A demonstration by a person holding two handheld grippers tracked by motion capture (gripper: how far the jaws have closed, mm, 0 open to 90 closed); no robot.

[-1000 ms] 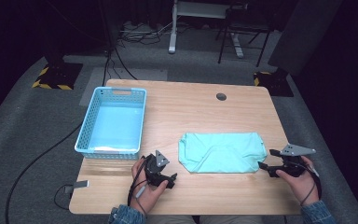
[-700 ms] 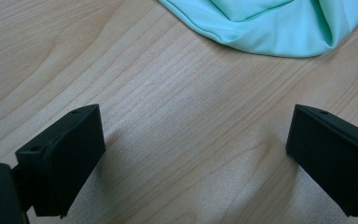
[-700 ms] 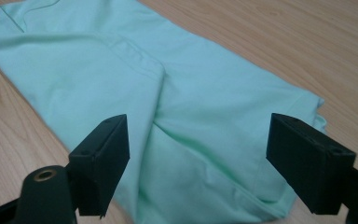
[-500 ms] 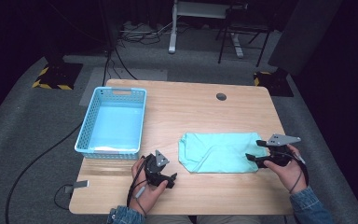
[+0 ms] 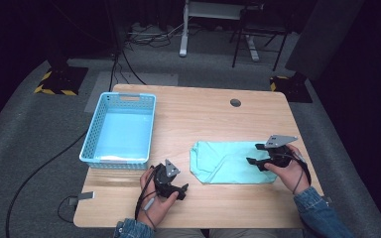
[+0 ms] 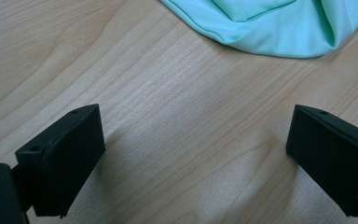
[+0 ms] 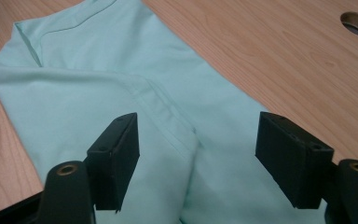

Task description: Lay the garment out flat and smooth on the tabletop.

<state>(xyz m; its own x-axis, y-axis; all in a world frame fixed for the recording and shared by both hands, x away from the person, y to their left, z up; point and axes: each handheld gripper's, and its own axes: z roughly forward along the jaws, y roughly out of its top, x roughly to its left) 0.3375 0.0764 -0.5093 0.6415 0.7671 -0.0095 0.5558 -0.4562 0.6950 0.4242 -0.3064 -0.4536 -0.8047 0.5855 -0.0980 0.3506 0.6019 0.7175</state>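
Wooden table fills mid-frame, a blue basket at its left. Lower right lies the folded mint cloth; the right gripper hovers over its right end, jaws spread and just closing, pinching nothing. Lower centre, the left gripper rests wide apart over bare wood.

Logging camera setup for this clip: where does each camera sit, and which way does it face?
High view: above the person's table edge, looking forward and down at the table, blue basket and both hands.
Left gripper view: rides the left gripper, facing bare wood between open jaws.
Right gripper view: rides the right gripper, jaws open over the cloth.
Shared: all three show the mint cloth.
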